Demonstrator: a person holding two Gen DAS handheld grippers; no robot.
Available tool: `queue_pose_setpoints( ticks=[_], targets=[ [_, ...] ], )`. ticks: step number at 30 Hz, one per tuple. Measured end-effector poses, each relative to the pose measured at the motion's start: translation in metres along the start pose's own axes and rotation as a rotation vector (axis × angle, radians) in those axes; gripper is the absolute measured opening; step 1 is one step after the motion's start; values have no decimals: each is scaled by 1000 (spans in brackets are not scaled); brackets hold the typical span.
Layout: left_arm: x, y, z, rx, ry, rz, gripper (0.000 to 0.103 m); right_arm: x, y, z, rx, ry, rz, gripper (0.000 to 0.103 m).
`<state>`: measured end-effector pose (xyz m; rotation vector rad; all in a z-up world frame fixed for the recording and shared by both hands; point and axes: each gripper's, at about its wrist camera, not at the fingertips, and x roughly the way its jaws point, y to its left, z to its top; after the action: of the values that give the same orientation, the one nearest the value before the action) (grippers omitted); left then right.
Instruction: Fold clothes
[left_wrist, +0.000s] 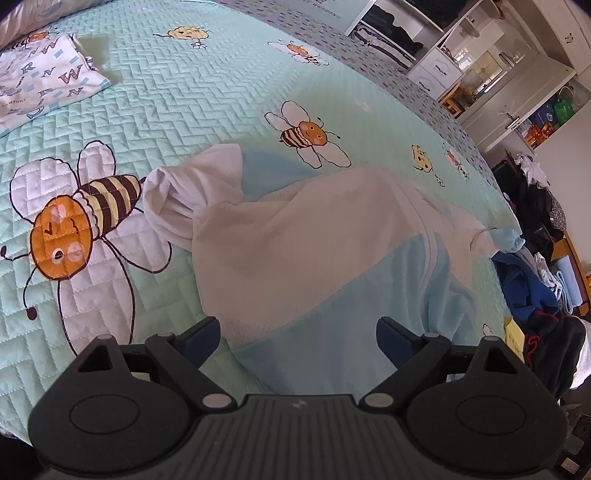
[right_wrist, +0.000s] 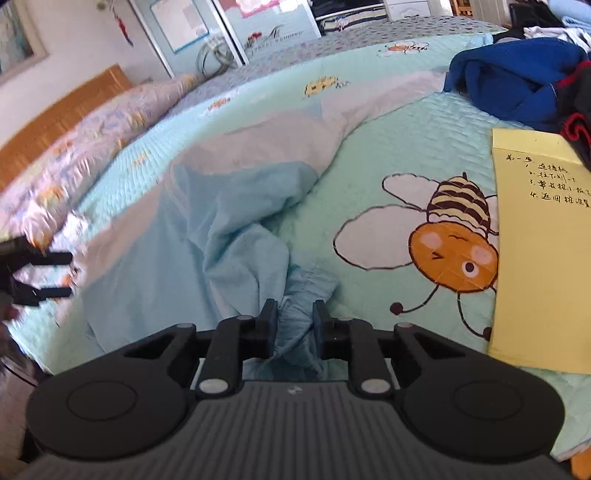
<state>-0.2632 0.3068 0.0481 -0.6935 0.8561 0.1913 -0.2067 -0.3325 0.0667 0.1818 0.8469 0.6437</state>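
A white and light blue shirt (left_wrist: 295, 240) lies crumpled on the bee-print bedspread (left_wrist: 166, 122). My left gripper (left_wrist: 298, 338) hovers open over the shirt's near blue edge, with nothing between its fingers. In the right wrist view the same shirt (right_wrist: 207, 206) spreads away from me, and my right gripper (right_wrist: 294, 325) is shut on a bunched light blue sleeve (right_wrist: 299, 295). The left gripper (right_wrist: 59, 275) shows blurred at the far left edge of that view, its two fingers apart.
A folded letter-print cloth (left_wrist: 40, 81) lies at the bed's far left. A pile of blue and dark clothes (right_wrist: 517, 77) sits at the bed's right side beside a yellow handwritten note (right_wrist: 543, 251). White shelves (left_wrist: 480, 62) stand beyond the bed. A floral pillow (right_wrist: 74, 147) lies by the headboard.
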Motion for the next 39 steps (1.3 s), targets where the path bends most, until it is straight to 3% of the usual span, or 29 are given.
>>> queue_pose_setpoints(
  ticks=[2, 5, 7, 10, 11, 12, 13, 19, 21, 23, 26, 29, 33, 35, 36, 37, 39],
  targets=[
    [0, 1, 0, -3, -1, 2, 92, -13, -9, -4, -16, 11, -7, 29],
    [2, 0, -1, -3, 7, 3, 92, -23, -22, -14, -8, 21, -17, 42],
    [4, 0, -2, -2, 17, 4, 92, -21, -27, -18, 18, 40, -7, 60],
    [5, -2, -3, 8, 23, 5, 92, -13, -19, -20, 25, 48, 12, 64],
    [5, -3, -3, 10, 25, 6, 92, -15, -19, -21, 20, 46, 16, 63],
    [5, -4, -4, 14, 26, 4, 92, -14, -16, -20, 11, 40, 23, 52],
    [5, -5, -4, 18, 27, 1, 92, -11, -12, -18, -1, 32, 33, 23],
    [5, -11, -7, 42, 35, -13, 92, 0, 24, 25, 51, -86, 160, 19],
    [5, -13, -8, 50, 38, -18, 93, -7, 11, 37, 152, -169, 172, 19],
    [5, -15, -9, 58, 41, -23, 93, -13, -12, 40, 214, -220, 122, 19],
    [4, -18, -10, 70, 45, -30, 93, -37, -50, 26, 215, -203, -31, 19],
    [4, -21, -11, 82, 49, -38, 93, -33, -46, 8, 154, -140, -199, 24],
    [5, -22, -12, 84, 51, -32, 93, -47, -11, -14, -31, -201, -289, 38],
    [3, -19, -11, 72, 48, -26, 93, -36, 20, -16, -153, -172, -203, 41],
    [3, -17, -11, 65, 46, -23, 93, -28, 38, -15, -216, -149, -144, 52],
    [2, -15, -10, 59, 44, -20, 93, -21, 56, -15, -280, -127, -85, 71],
    [0, -12, -9, 50, 41, -16, 93, -6, 91, -15, -406, -81, 35, 82]
  ],
)
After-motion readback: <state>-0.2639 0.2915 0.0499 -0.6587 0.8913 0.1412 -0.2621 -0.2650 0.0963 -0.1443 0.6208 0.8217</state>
